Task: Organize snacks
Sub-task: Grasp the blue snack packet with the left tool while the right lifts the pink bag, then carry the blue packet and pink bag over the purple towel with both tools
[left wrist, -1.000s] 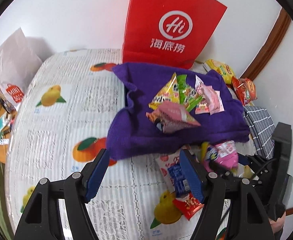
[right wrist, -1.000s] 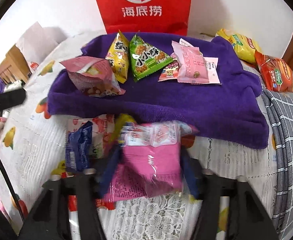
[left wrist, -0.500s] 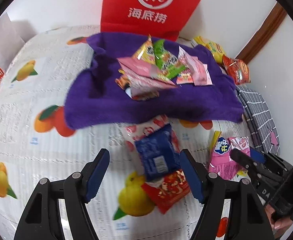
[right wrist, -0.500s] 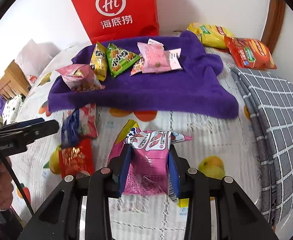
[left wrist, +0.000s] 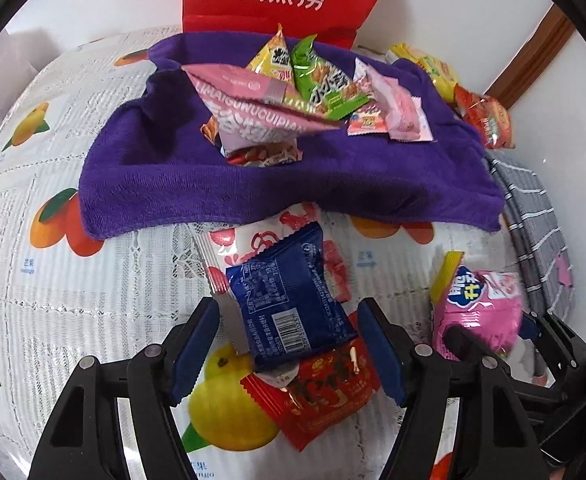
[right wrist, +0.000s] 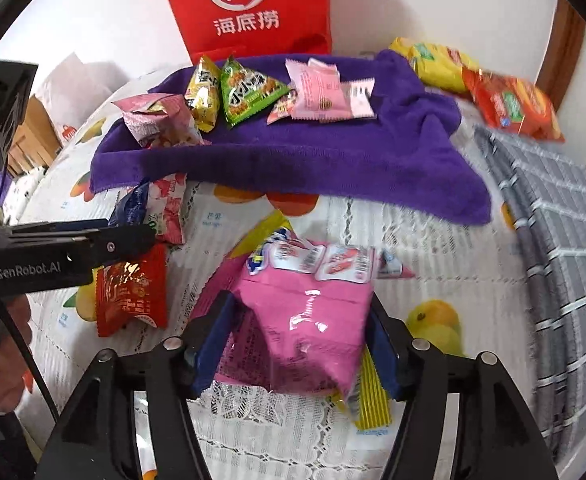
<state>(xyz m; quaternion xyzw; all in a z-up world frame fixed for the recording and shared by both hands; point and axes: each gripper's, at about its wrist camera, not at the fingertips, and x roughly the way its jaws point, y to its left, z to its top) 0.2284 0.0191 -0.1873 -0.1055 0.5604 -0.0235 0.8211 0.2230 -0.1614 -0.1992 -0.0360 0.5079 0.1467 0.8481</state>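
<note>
My left gripper is open, its fingers on either side of a blue snack packet that lies on a white-and-red packet and a red packet. My right gripper is shut on a pink snack bag, held just above the tablecloth; the bag also shows in the left wrist view. A purple towel farther back holds a pink bag, a yellow packet, a green packet and small pink packets.
A red paper bag stands against the wall behind the towel. Yellow and red snack bags lie at the back right. A grey checked cloth covers the right side. The fruit-print tablecloth spreads left.
My left gripper has moved forward and down until its open fingers flank the blue packet. My right gripper, still holding the pink bag, has shifted slightly.
</note>
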